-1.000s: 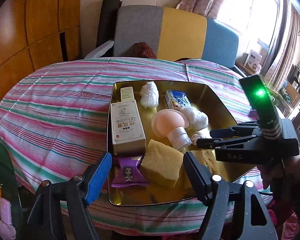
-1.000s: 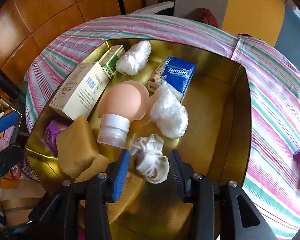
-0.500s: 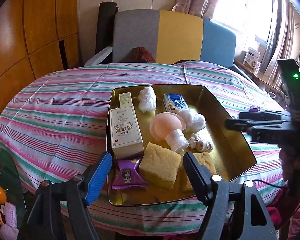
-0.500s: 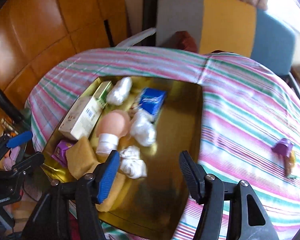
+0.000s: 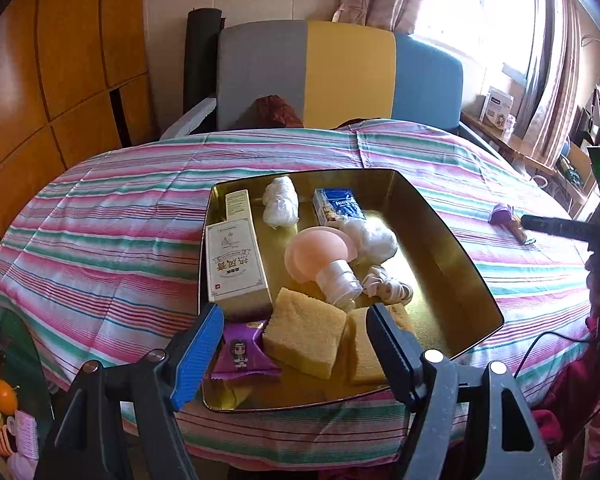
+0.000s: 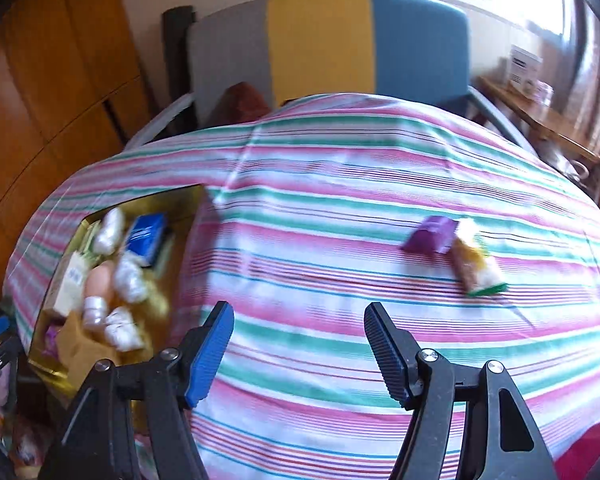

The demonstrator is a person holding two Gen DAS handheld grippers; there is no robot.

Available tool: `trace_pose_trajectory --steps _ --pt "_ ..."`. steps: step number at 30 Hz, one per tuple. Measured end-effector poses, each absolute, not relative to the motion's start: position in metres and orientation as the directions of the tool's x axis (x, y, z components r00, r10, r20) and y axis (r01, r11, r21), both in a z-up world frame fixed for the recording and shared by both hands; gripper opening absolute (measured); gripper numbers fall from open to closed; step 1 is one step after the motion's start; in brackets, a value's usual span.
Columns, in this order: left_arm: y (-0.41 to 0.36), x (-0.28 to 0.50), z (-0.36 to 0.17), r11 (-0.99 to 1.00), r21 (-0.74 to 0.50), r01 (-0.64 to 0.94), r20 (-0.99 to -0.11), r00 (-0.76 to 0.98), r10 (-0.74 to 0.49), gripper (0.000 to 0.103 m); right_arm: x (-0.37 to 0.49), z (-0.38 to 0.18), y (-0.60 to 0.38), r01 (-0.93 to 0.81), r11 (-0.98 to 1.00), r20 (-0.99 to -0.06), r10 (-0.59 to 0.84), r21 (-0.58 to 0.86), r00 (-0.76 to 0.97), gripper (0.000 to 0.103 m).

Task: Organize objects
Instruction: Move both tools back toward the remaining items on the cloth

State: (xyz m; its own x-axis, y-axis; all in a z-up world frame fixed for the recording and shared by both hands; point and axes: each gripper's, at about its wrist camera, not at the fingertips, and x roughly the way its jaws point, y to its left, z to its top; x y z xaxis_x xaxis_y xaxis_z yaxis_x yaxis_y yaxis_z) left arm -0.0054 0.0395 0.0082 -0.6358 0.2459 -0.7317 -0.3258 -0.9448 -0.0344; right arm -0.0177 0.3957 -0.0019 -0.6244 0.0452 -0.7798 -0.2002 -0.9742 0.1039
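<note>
A gold tray [image 5: 452, 240] on the striped tablecloth holds a white box [image 5: 234, 260], a blue tissue pack [image 5: 338, 206], a pink mushroom lamp [image 5: 320, 254], white socks [image 5: 386, 289], yellow sponges [image 5: 304, 332] and a purple packet [image 5: 242, 354]. My left gripper [image 5: 296, 346] is open and empty at the tray's near edge. My right gripper [image 6: 300, 346] is open and empty over bare cloth, right of the tray [image 6: 180, 200]. A purple packet [image 6: 430, 234] and a yellow-green snack packet [image 6: 476, 266] lie on the cloth ahead of it to the right.
A grey, yellow and blue chair [image 5: 340, 76] stands behind the table. Wooden cabinets [image 5: 60, 60] line the left wall. A side shelf with a box [image 5: 498, 106] sits by the window at right. The right gripper shows at the far right of the left view [image 5: 556, 226].
My right gripper has left the socks in the tray, drawn back and swung right over the bare cloth toward the two packets. The left gripper has barely moved.
</note>
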Motion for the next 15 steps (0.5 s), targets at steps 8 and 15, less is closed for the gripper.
trace_pose_trajectory --steps 8,15 --pt "0.059 -0.005 0.017 -0.931 -0.011 -0.366 -0.73 -0.633 0.257 0.075 -0.002 -0.007 0.491 -0.424 -0.903 -0.759 0.227 0.072 -0.611 0.073" --pt "0.09 -0.011 0.029 -0.908 0.022 -0.418 -0.73 -0.627 0.271 0.074 0.021 -0.024 0.561 -0.619 -0.758 -0.776 0.26 0.205 -0.575 0.074"
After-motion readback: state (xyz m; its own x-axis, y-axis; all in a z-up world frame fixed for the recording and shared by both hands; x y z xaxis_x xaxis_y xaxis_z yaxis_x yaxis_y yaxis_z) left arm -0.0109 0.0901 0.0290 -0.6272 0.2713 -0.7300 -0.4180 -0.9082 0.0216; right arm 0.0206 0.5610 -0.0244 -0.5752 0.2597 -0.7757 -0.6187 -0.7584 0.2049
